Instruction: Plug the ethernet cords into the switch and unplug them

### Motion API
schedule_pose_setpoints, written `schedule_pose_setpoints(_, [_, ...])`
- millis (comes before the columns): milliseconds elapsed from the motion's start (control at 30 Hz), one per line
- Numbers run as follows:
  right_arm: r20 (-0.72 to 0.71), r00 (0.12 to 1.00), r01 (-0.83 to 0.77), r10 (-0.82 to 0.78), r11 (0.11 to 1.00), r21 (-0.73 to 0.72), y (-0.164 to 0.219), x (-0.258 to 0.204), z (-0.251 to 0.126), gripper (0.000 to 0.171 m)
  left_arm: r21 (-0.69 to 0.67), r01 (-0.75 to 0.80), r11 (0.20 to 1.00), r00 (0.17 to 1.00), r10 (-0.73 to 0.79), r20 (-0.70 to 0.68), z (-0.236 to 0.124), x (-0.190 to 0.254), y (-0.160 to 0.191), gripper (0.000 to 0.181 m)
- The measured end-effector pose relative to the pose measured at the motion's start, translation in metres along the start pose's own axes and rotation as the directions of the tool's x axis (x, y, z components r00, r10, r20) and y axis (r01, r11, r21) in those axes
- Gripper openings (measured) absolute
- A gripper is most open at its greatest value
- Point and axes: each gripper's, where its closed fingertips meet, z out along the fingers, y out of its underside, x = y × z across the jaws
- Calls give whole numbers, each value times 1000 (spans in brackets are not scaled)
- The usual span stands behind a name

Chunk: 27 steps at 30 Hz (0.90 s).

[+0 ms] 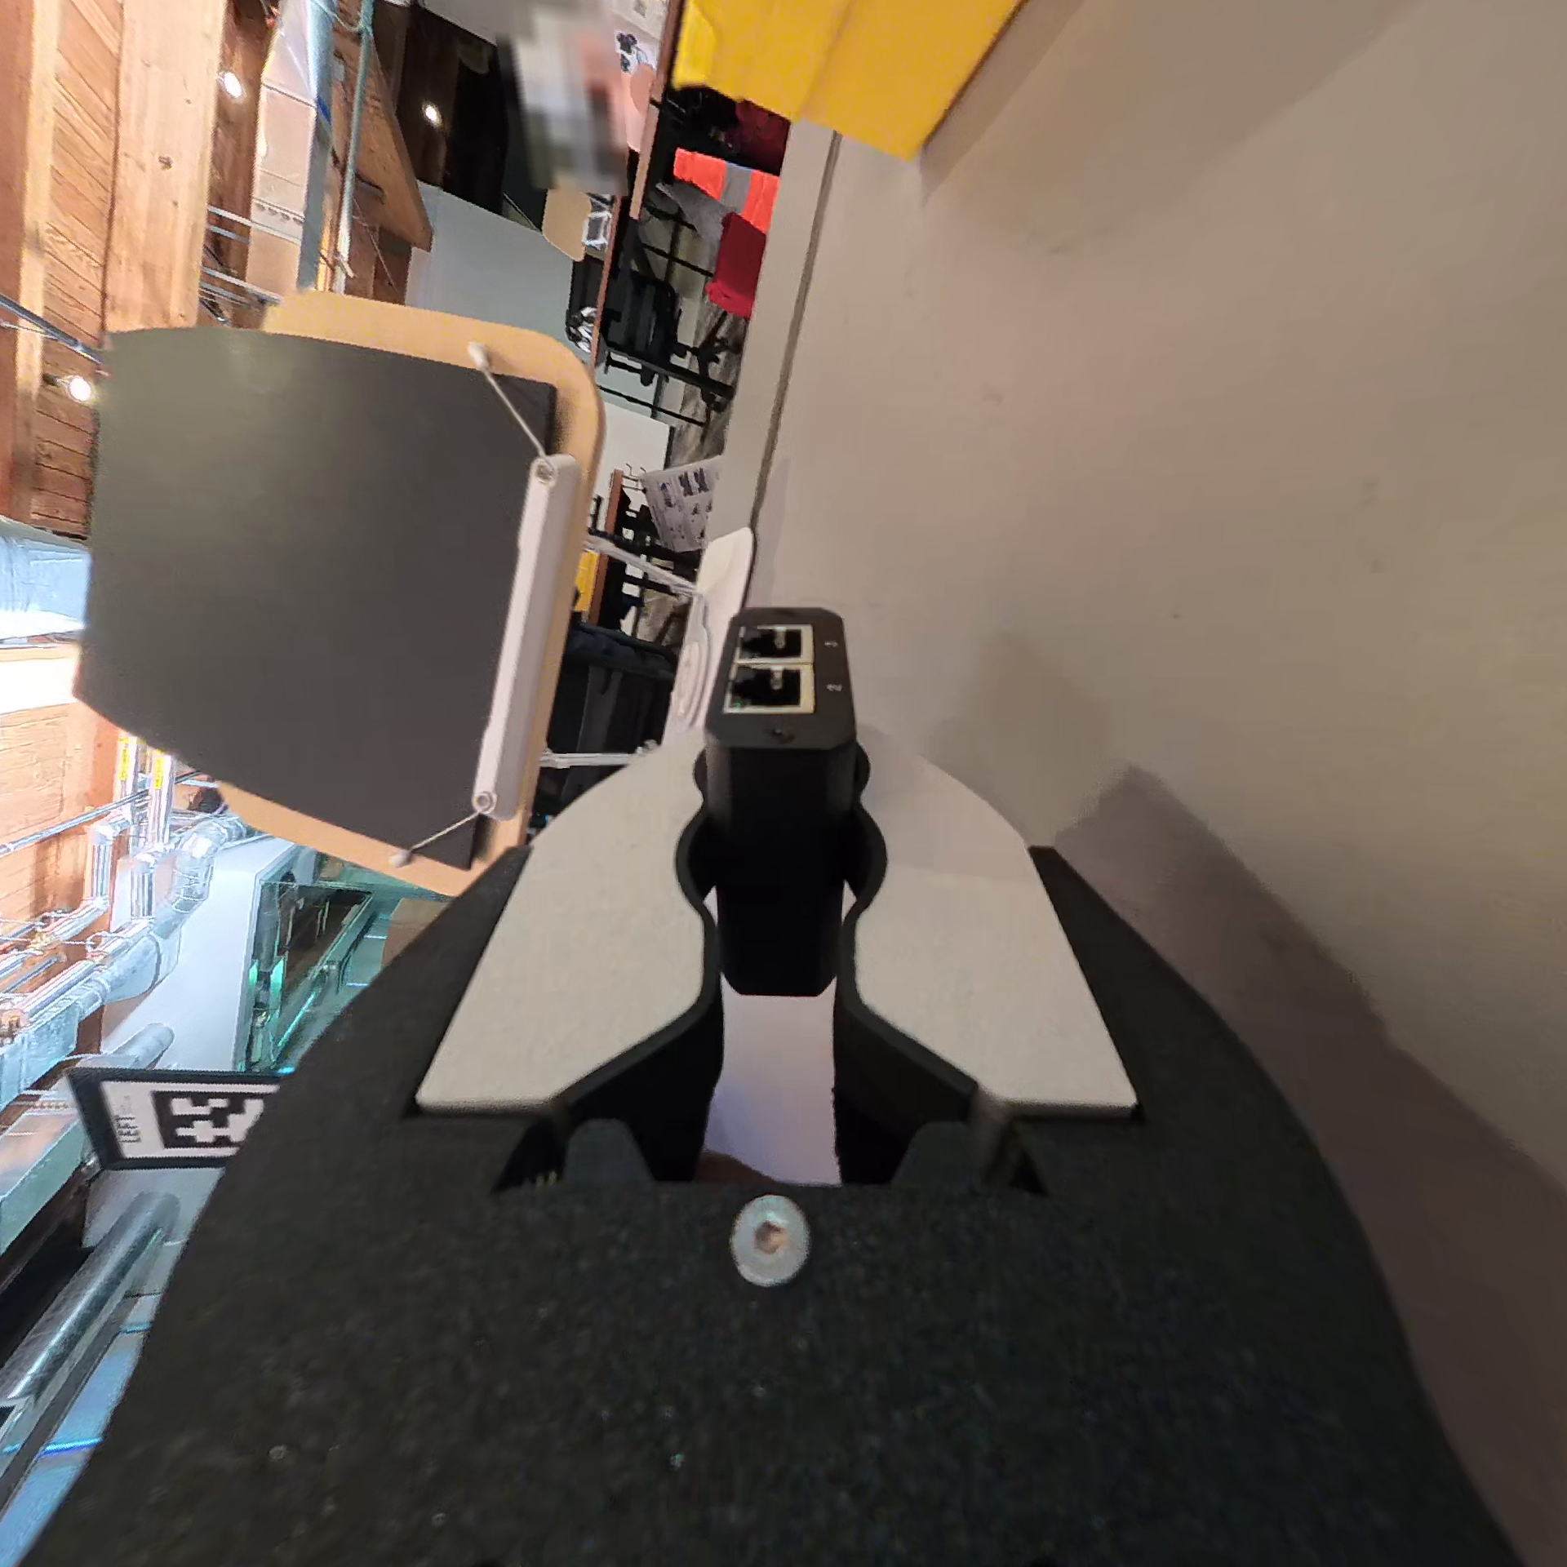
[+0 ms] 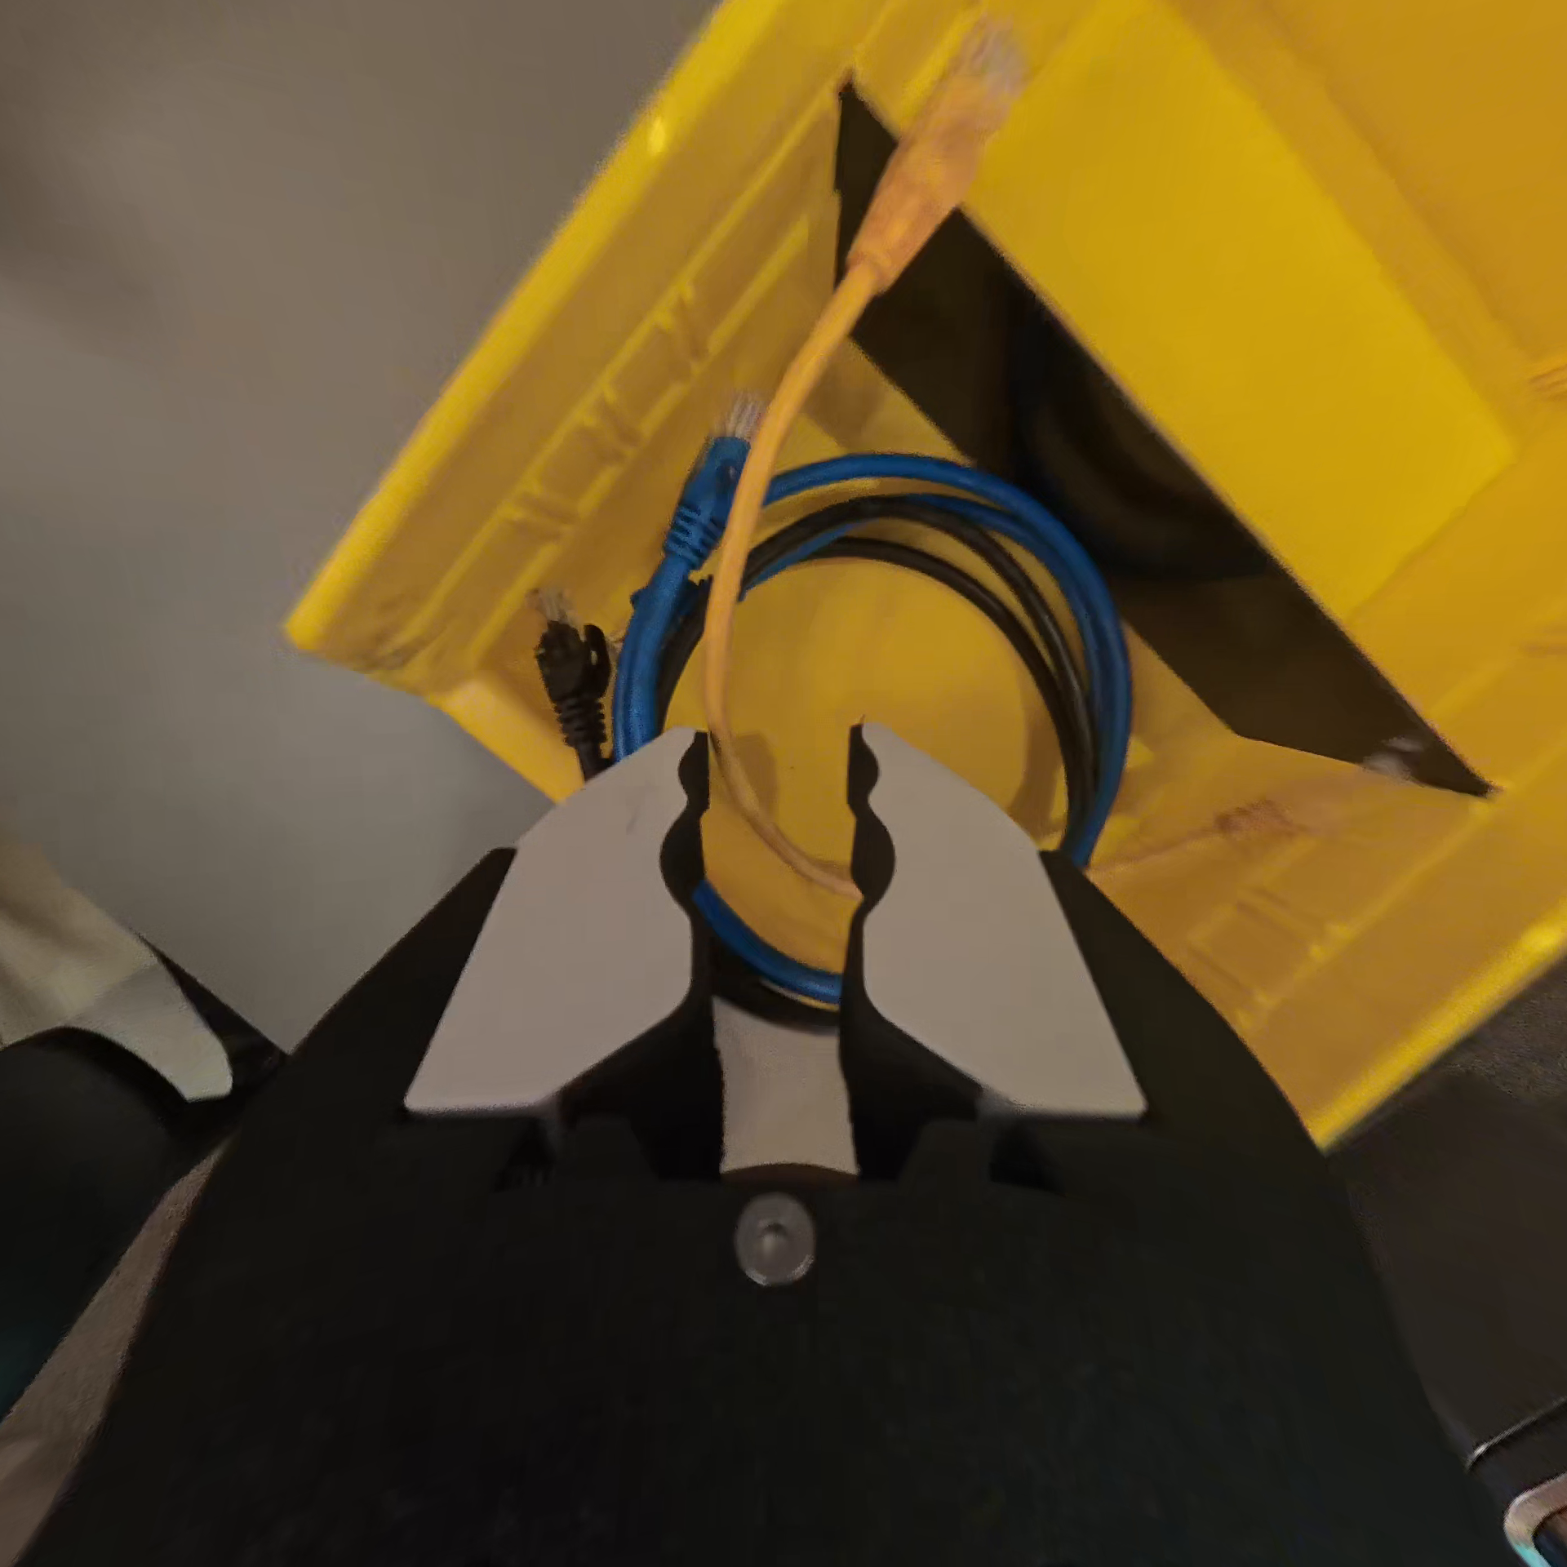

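Observation:
My left gripper (image 1: 782,789) is shut on a black switch (image 1: 784,848) and holds it lengthwise between its fingers. The switch's end face points away from the camera and shows two empty ports (image 1: 772,670). My right gripper (image 2: 776,746) is open above a yellow bin (image 2: 551,424). A coiled blue cord (image 2: 1060,543) and a black cord (image 2: 577,670) lie in the bin. A yellow cord (image 2: 763,441) runs up from between my right fingers, and its plug (image 2: 924,161) points to the top of the view. I cannot tell whether the fingers touch it.
The white table (image 1: 1187,509) fills the right of the left wrist view, with the yellow bin (image 1: 848,59) at the top. A dark panel with a wooden rim (image 1: 297,577) stands at the left. A black divider (image 2: 1102,475) crosses the bin. A pale sleeve (image 2: 85,1000) shows at lower left. There is about 35 cm between the tips of the two grippers.

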Motion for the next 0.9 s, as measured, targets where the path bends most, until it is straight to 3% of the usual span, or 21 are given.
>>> schedule_pose_setpoints(33, [-40, 999, 4, -3, 999, 37, -6, -1, -13, 33, 14, 8, 1000, 1000, -8, 13, -2, -3, -2, 25])
schedule_pose_setpoints(100, [-144, 989, 30, -12, 991, 128, -21, -8, -41, 34, 62, 38, 997, 998, -41, 45, -7, -12, -10, 25])
schedule_pose_setpoints(167, [-151, 988, 42, 0, 961, 272, -47, -34, -61, 36, 150, 97, 984, 991, -108, 73, -15, -24, -21, 25])
schedule_pose_setpoints(233, [20, 1000, -11, 1, 873, 488, -89, -86, -67, 39, 296, 184, 937, 981, -194, 5, -30, -28, -41, 25])
schedule_pose_setpoints(300, [315, 947, -153, -68, 766, 624, -129, -150, -59, 42, 459, 245, 854, 969, -235, -79, -51, -29, -63, 25])
schedule_pose_setpoints(367, [575, 810, -286, -118, 776, 562, -155, -204, -35, 72, 587, 287, 757, 958, -246, -150, -73, -28, -81, 25])
schedule_pose_setpoints(433, [692, 714, -331, -106, 820, 467, -174, -231, -6, 87, 621, 332, 710, 942, -285, -178, -83, -32, -88, 25])
schedule_pose_setpoints(600, [850, 513, -432, -121, 819, 377, -211, -265, 15, 96, 652, 332, 682, 939, -301, -164, -89, -38, -89, 25])
schedule_pose_setpoints(633, [863, 487, -434, -133, 821, 372, -215, -270, 16, 94, 651, 331, 683, 940, -297, -166, -89, -37, -89, 25])
schedule_pose_setpoints(667, [876, 456, -434, -158, 820, 373, -217, -274, 14, 80, 647, 332, 687, 940, -296, -168, -88, -36, -89, 25])
schedule_pose_setpoints(700, [878, 449, -429, -166, 822, 375, -217, -275, 15, 64, 643, 333, 689, 940, -299, -166, -87, -35, -88, 25])
schedule_pose_setpoints(800, [866, 487, -423, -119, 835, 352, -212, -263, 25, 63, 595, 367, 715, 928, -326, -181, -78, -29, -85, 32])
schedule_pose_setpoints(900, [783, 620, -427, -55, 813, 395, -209, -222, 16, 63, 590, 408, 697, 906, -389, -166, -77, -38, -82, 38])
